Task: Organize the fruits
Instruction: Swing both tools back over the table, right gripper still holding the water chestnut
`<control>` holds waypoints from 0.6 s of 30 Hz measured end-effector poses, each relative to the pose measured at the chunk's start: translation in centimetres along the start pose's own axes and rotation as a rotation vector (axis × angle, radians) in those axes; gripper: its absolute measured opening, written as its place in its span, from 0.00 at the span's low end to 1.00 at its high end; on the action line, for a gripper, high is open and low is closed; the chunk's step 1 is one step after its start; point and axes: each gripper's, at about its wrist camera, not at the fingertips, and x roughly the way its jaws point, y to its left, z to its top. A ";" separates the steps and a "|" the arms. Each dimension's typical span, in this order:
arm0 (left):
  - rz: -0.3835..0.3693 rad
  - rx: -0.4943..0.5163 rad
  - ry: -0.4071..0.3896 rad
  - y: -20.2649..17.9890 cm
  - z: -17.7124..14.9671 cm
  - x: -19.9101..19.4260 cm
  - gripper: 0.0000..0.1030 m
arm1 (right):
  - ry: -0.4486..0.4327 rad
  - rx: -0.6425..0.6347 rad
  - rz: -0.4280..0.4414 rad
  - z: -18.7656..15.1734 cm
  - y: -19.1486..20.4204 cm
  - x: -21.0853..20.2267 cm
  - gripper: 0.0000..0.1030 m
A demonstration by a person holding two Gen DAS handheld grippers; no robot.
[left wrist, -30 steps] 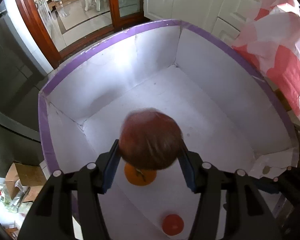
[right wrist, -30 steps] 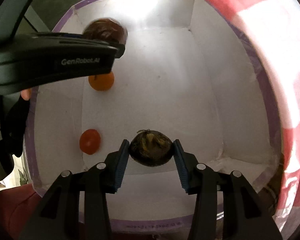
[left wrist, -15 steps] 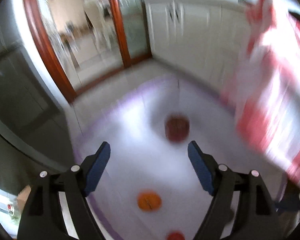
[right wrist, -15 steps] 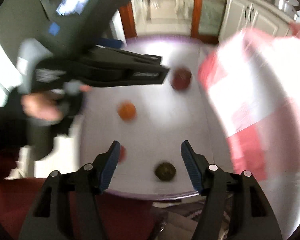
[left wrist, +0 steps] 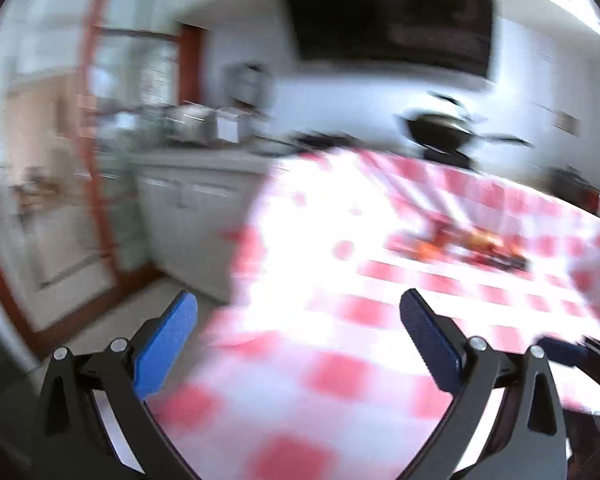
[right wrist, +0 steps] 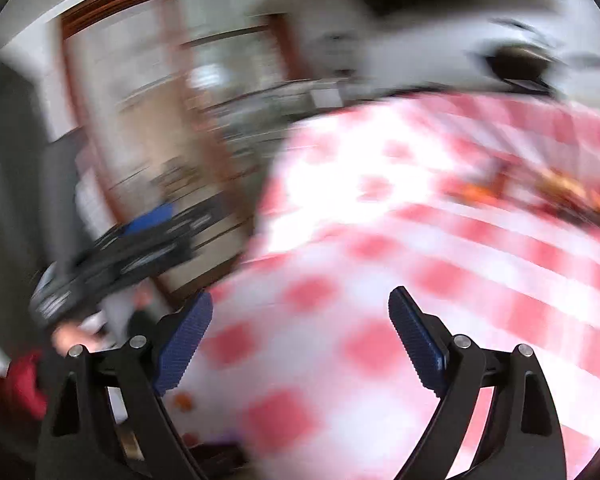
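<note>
In the left wrist view, badly blurred, the left gripper (left wrist: 298, 316) fills the bottom of the frame with its jaws spread wide and nothing between them; they have just been opening. Beyond the blue pads (left wrist: 168, 338) lies a table under a red and white checked cloth (left wrist: 340, 312), taking up the centre and right. The fruits (left wrist: 460, 246) show only as a smeared patch of orange and dark red on the cloth at middle right. A dark pan (left wrist: 440, 130) sits past the table's far edge at upper right, and white cabinets (left wrist: 188, 216) stand at middle left.

The right wrist view is just as blurred. The right gripper (right wrist: 300, 328) at the bottom is likewise wide open and empty, its jaws having just been opening. The checked cloth covers the centre and right, with the fruits at upper right. The left gripper appears as a dark streak at middle left, held by a hand (right wrist: 70, 336) with a red sleeve (right wrist: 16, 388) below it.
</note>
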 end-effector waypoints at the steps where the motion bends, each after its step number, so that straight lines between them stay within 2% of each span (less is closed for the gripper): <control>1: -0.040 0.017 0.030 -1.8 0.2 1.7 0.99 | -0.007 0.054 -0.042 0.2 -1.7 0.3 0.85; 4: -0.161 0.021 0.178 -8.5 -0.2 8.2 0.99 | -0.022 0.261 -0.220 0.6 -9.5 -0.7 0.85; 6: -0.219 -0.017 0.260 -11.2 -0.5 11.2 0.99 | -0.024 0.350 -0.311 0.4 -12.4 0.1 0.85; 8: -0.256 -0.034 0.302 -14.3 -1.0 13.7 0.99 | -0.028 0.418 -0.398 -0.1 -16.1 0.4 0.85; 9: -0.268 -0.033 0.310 -15.0 -1.0 14.1 0.99 | -0.026 0.428 -0.432 -0.3 -15.7 2.2 0.85; 13: -0.316 -0.022 0.315 -19.5 -1.1 17.3 0.99 | -0.003 0.472 -0.558 -0.2 -20.7 3.4 0.85; 15: -0.336 -0.013 0.306 -20.3 -1.4 17.7 0.99 | 0.030 0.461 -0.627 0.5 -23.2 4.4 0.85; 18: -0.387 -0.051 0.367 -20.1 -2.3 19.2 0.98 | 0.077 0.400 -0.682 1.1 -25.1 6.3 0.85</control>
